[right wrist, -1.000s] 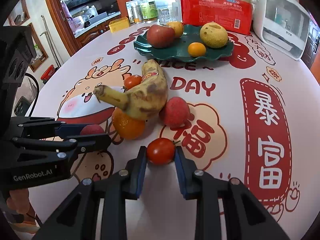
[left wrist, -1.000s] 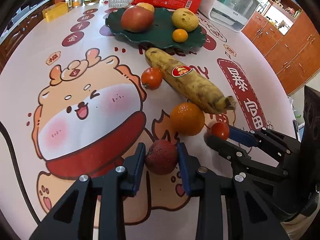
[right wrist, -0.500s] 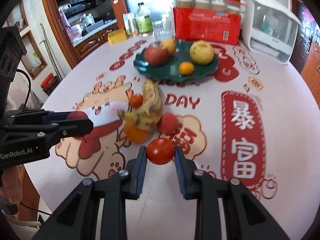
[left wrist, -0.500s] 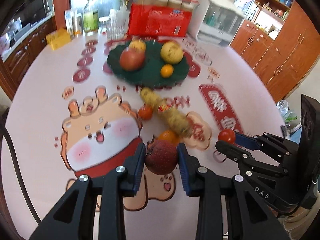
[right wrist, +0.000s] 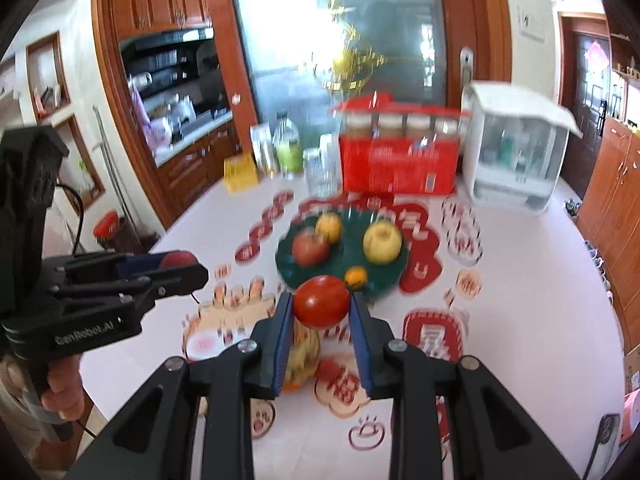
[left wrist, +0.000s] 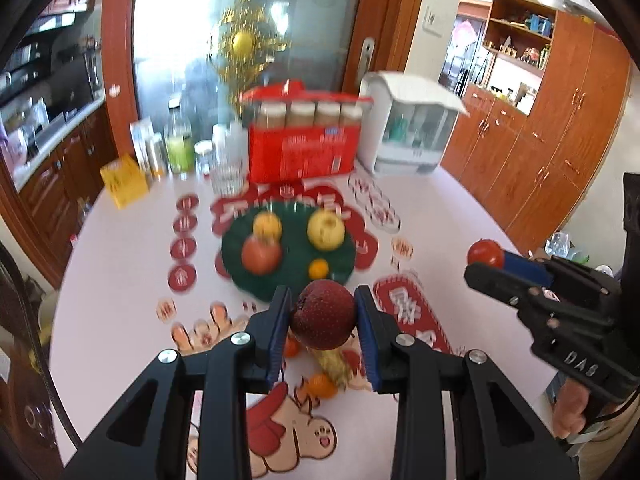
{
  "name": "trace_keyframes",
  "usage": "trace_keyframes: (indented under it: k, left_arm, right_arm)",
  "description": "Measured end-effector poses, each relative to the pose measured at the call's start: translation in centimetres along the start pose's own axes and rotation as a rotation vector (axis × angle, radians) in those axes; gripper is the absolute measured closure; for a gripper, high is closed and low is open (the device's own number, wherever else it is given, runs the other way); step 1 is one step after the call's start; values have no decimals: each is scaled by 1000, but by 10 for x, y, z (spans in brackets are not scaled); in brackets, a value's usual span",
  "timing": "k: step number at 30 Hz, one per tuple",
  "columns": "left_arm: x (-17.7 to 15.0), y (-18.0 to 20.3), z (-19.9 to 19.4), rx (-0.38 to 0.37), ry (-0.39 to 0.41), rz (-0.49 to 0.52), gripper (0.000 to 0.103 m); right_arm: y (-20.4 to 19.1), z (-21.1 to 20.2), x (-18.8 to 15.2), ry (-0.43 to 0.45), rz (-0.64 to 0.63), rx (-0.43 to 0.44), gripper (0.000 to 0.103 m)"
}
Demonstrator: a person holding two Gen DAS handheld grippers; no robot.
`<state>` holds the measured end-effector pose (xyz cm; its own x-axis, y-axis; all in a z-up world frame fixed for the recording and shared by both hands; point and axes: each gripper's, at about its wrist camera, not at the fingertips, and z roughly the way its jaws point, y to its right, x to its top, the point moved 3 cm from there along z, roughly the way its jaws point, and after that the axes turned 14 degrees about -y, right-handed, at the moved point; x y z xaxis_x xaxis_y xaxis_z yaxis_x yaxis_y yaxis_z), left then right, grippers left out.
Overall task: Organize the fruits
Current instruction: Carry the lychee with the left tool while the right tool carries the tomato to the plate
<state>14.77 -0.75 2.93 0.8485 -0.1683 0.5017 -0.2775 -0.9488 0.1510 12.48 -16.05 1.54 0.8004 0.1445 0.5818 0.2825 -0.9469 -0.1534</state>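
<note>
A dark red fruit (left wrist: 323, 315) is pinched by the left gripper (left wrist: 323, 322), a tomato (right wrist: 321, 301) by the right gripper (right wrist: 321, 312); both are held above the table (left wrist: 440, 208), the green fruit plate (left wrist: 344, 264) at twelve o'clock.

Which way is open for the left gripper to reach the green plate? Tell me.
Probably from above: the left gripper, shut on the dark red fruit, has bare plate in front, between apple and small orange.

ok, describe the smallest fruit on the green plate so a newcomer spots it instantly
Find the red box at the table's far end; the dark green plate lies in front of it. Of the four fruits on it, take the small orange citrus at the near rim. It is far smaller than the red apple and yellow fruit.
</note>
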Motion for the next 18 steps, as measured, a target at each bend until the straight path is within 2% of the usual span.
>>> trace_keyframes:
  k: [5,11,18]
  left_arm:
    - [37,4,-24,58,36,32,72]
    - [78,3,-42,71,55,31,72]
    - [121,-4,-40,100,60,14,72]
  right_arm:
    - [2,-29,44,49,-27,-27,75]
    - [4,-46,92,74,-42,-65,75]
    - [14,-36,137,45,-23,-99,75]
